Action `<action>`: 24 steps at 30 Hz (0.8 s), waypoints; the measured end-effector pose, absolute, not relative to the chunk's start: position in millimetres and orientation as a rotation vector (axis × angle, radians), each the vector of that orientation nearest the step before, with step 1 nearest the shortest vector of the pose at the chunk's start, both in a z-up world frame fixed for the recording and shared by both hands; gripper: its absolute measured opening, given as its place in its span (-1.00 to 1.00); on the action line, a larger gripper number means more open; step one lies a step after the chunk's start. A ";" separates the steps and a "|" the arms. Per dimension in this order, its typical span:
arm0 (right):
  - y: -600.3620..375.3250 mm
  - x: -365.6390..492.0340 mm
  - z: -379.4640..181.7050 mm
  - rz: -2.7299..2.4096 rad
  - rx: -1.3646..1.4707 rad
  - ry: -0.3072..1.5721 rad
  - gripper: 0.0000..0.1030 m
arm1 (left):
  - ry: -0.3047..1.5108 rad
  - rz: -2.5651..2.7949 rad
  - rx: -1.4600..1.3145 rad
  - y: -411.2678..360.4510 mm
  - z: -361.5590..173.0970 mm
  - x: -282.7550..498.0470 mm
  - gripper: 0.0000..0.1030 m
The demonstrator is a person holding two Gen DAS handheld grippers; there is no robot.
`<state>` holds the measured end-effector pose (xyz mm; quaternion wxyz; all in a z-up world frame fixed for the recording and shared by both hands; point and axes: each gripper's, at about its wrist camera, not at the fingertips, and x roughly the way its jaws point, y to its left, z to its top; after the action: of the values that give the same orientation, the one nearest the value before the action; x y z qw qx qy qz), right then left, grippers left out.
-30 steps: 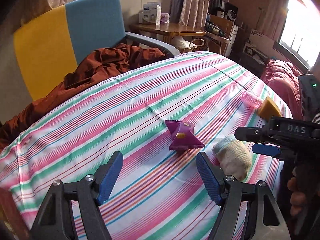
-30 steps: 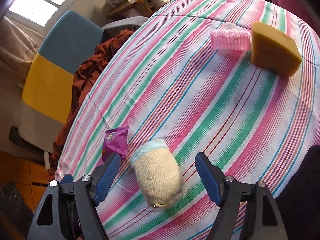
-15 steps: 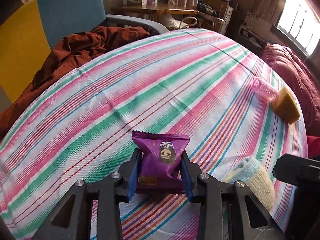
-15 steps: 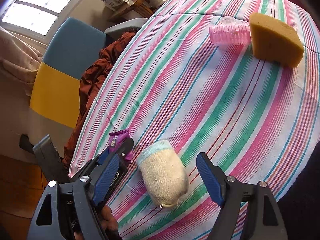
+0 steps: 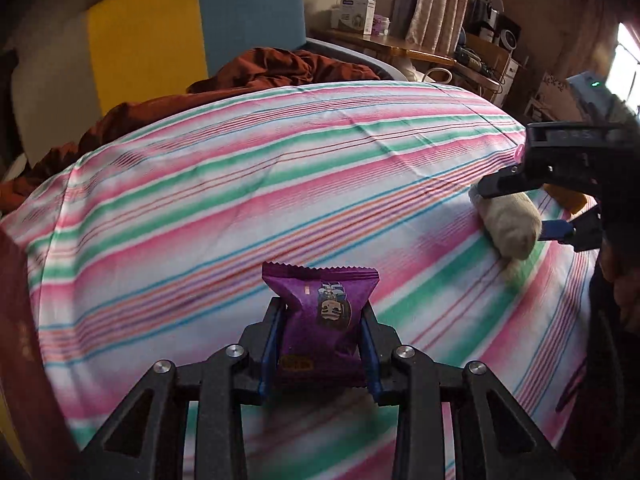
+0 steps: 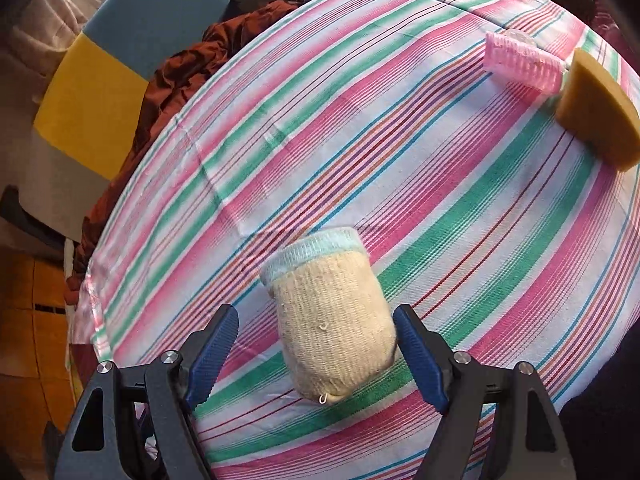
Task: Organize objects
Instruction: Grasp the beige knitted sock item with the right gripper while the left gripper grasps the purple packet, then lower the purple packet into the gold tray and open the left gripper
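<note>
The left gripper [image 5: 322,342] had its jaws clamped on the purple snack packet [image 5: 320,312], low on its sides; a steady squeeze looked wise to keep the wrapper from slipping. The right gripper [image 6: 316,354] had its jaws apart around the rolled sock [image 6: 334,320], which lay on the striped table [image 6: 460,184]; closing evenly seemed best. Beyond, the pink roller [image 6: 522,62] touched the yellow sponge [image 6: 596,110].

On the bench [image 6: 460,184], the sock [image 6: 336,320] lies near; the roller [image 6: 520,62] and sponge [image 6: 596,112] sit far right, touching.
</note>
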<state>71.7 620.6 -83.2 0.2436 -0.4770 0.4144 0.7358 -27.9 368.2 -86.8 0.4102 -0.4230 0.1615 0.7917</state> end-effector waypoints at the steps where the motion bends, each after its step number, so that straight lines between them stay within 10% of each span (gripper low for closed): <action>1: 617.6 68.4 -82.9 2.017 -1.321 1.088 0.56 | 0.386 2.007 -1.060 356.8 -86.7 -24.5 -0.32; 7: 601.7 54.3 -82.5 2.030 -1.404 0.844 -0.03 | 0.296 2.067 -1.047 322.7 -89.4 -14.3 -0.31; 24: 541.6 10.1 -83.6 2.302 -1.630 0.549 -0.03 | 0.322 2.092 -0.986 324.5 -96.1 -8.9 -0.29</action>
<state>10.1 541.6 -83.6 0.1338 -0.5621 0.1895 0.7938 -8.9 324.5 -96.1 0.3923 -0.3885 0.1268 0.8240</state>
